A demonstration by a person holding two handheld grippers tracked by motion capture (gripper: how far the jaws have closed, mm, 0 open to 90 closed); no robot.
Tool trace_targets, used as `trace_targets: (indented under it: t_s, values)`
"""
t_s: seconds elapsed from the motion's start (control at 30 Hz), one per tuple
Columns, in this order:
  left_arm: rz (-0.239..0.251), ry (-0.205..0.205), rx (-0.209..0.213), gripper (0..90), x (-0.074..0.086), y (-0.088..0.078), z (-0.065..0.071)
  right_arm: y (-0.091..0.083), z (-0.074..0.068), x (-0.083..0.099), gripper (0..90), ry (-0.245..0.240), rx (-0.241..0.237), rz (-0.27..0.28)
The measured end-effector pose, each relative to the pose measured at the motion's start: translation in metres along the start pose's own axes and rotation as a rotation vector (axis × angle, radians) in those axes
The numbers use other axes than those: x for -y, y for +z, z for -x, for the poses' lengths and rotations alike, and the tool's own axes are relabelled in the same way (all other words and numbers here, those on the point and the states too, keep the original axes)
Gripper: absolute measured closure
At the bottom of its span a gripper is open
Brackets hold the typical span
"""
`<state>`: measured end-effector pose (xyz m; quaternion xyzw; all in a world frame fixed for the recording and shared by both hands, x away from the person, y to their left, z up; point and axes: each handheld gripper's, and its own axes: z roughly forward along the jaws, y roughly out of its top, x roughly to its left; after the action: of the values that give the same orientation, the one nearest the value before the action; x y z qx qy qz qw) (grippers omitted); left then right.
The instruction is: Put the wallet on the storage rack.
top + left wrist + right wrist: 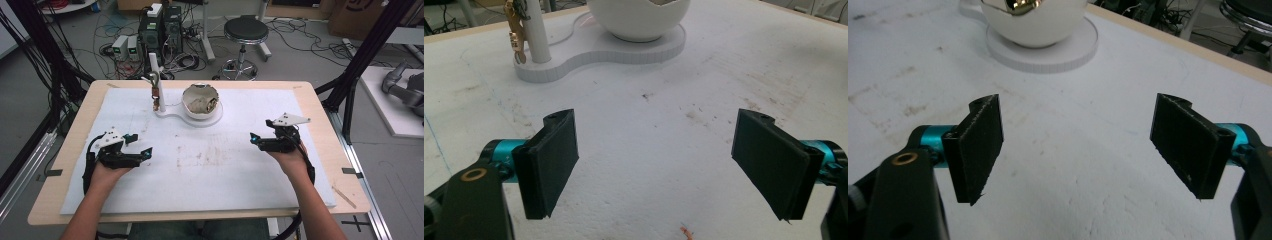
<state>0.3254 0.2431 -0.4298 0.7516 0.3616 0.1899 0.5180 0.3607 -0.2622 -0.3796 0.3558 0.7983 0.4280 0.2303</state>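
A white bowl [201,101] with a broken rim stands on a white base [210,120] at the back middle of the mat, with crumpled stuff inside. On the same base rises a white post [154,70] from which a brass padlock [156,94] hangs. My left gripper [140,146] rests low at the mat's left, jaws wide apart and empty. My right gripper [256,138] sits at the right, also open with nothing between its jaws. The bowl [639,17] and the padlock [514,27] lie ahead of the left gripper [654,165]. Beyond the right gripper [1075,150] is the bowl [1033,20], showing a shiny gold patch.
A stained white foam mat [200,165] covers the wooden table [320,95]. Black frame posts [365,50] stand at both sides. Behind the table are a stool [245,32], computer boxes [160,30] and floor cables. A small orange scrap [686,231] lies on the mat near the left gripper.
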Motion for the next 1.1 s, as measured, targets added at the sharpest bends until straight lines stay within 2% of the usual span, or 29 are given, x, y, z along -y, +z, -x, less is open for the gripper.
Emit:
trace_targets:
  t_s: [0.07, 0.1, 0.37, 0.43, 0.6, 0.73, 0.87, 1.1]
  values:
    - [-0.005, -0.002, 0.005, 18.7, 0.001, 0.0, -0.001, -0.001, 0.0, 0.009, 21.7, -0.009, 0.002, -0.007]
    - [-0.008, 0.0, 0.005, 18.7, 0.001, 0.0, -0.001, -0.002, 0.0, 0.016, 21.7, 0.002, 0.001, -0.001]
    - [0.003, -0.007, -0.001, 18.7, -0.001, 0.003, 0.0, -0.005, 0.002, 0.037, 21.6, 0.028, 0.01, 0.01]
    - [0.002, -0.003, -0.005, 18.7, -0.001, 0.005, 0.0, -0.006, 0.003, 0.039, 21.2, 0.035, 0.017, -0.006]
    - [-0.001, 0.013, -0.003, 18.7, -0.001, 0.006, 0.0, -0.008, 0.006, 0.044, 21.3, 0.033, 0.031, 0.01]
    - [-0.003, 0.018, -0.005, 18.7, -0.003, 0.008, -0.001, -0.004, 0.009, 0.053, 21.3, 0.054, 0.034, -0.023]
    - [-0.003, 0.027, 0.004, 18.7, -0.003, 0.009, -0.001, -0.004, 0.009, 0.053, 21.3, 0.061, 0.037, -0.019]
    - [-0.005, 0.026, -0.001, 18.7, -0.003, 0.009, 0.0, -0.004, 0.008, 0.054, 21.3, 0.047, 0.045, -0.02]
